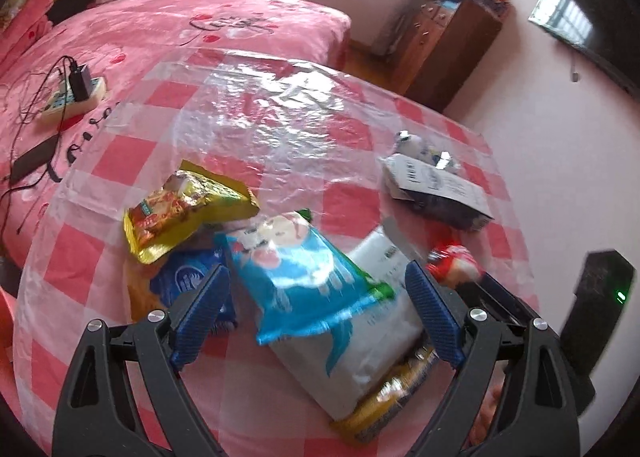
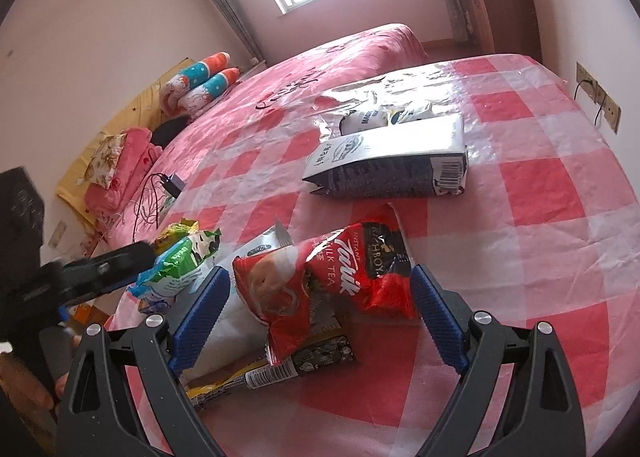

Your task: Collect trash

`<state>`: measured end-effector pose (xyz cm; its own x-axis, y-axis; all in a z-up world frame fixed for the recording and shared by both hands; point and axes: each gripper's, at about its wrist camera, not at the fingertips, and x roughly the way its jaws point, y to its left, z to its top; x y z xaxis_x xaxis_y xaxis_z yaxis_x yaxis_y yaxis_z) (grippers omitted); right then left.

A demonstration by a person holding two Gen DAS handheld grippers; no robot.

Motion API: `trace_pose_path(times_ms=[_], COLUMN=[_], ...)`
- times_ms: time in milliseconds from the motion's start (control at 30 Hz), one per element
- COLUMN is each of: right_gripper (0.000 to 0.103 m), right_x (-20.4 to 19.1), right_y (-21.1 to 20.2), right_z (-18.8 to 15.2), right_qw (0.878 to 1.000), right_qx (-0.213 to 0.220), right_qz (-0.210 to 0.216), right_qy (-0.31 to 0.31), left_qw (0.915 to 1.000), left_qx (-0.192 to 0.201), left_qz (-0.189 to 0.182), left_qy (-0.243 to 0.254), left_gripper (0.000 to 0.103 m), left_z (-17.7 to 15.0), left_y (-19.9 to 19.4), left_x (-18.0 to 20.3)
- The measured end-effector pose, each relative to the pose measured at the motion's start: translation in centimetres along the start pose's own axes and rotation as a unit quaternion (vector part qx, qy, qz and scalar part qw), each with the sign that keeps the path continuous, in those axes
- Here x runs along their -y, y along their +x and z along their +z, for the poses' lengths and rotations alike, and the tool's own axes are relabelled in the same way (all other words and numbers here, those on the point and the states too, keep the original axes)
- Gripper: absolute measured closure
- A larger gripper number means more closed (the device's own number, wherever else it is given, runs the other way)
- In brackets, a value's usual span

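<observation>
Both tongs hover over the same heap of snack wrappers on the checked bench (image 2: 540, 185), and both are spread wide with nothing between the pads.

Take the red pouch (image 2: 340, 277) as the marker. It lies crumpled at the near edge of the heap, directly ahead of the right tongs (image 2: 320, 321) and sitting in their gap, its long axis running roughly across the opening from one pad toward the other. To the left of the red pouch, partly under it, is a white packet (image 1: 384, 321), and on that rests the blue packet (image 1: 304, 277), which lies between the fingers of the left tongs (image 1: 316, 321) with its length slanting away to the upper left. Farther left of the red pouch are a yellow packet (image 1: 188, 209) and a dark blue wrapper (image 1: 188, 281) beneath it. Behind the red pouch, well apart, a grey carton (image 2: 388, 165) lies on its side with a white bag (image 2: 372, 117) just past it.

By my reckoning the right hand is nearer the red pouch and the left nearer the blue packet; the right would likely need to drop straight down and pinch across the crumpled middle. No bin or bag for the trash shows in either view.
</observation>
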<state>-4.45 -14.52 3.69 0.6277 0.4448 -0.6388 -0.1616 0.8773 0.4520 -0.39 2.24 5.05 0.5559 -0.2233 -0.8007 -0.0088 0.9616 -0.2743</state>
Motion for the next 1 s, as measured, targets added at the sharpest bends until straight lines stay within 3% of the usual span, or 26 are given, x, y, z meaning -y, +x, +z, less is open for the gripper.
trace_pose_path(times_ms=[100, 333, 433, 533, 733, 1000], right_gripper=[0.013, 0.013, 0.025, 0.027, 0.033, 0.041], right_x=[0.3, 0.1, 0.0, -0.4, -0.5, -0.4], right_y=[0.1, 0.5, 0.5, 0.4, 0.5, 0.4], right_z=[0.1, 0.0, -0.2, -0.3, -0.4, -0.3], right_qw=[1.0, 1.0, 1.0, 0.999, 0.999, 0.999], right_qx=[-0.004, -0.015, -0.018, -0.017, -0.017, -0.01], right_qz=[0.004, 0.001, 0.0, -0.007, -0.004, 0.001], right_qy=[0.002, -0.009, -0.014, -0.027, -0.033, -0.033], left_qw=[0.9998, 0.9987, 0.9987, 0.9982, 0.9984, 0.9988], left_qx=[-0.009, -0.013, -0.011, -0.007, 0.0, 0.022], left_qz=[0.015, 0.049, 0.05, 0.059, 0.054, 0.027], left_qy=[0.001, -0.004, -0.005, -0.003, -0.015, -0.034], left_gripper=[0.013, 0.026, 0.033, 0.041, 0.048, 0.049], left_z=[0.2, 0.2, 0.1, 0.0, -0.2, -1.3], left_y=[0.8, 2.1, 2.1, 2.2, 1.8, -0.8], left_x=[0.4, 0.6, 0.7, 0.8, 0.0, -1.1])
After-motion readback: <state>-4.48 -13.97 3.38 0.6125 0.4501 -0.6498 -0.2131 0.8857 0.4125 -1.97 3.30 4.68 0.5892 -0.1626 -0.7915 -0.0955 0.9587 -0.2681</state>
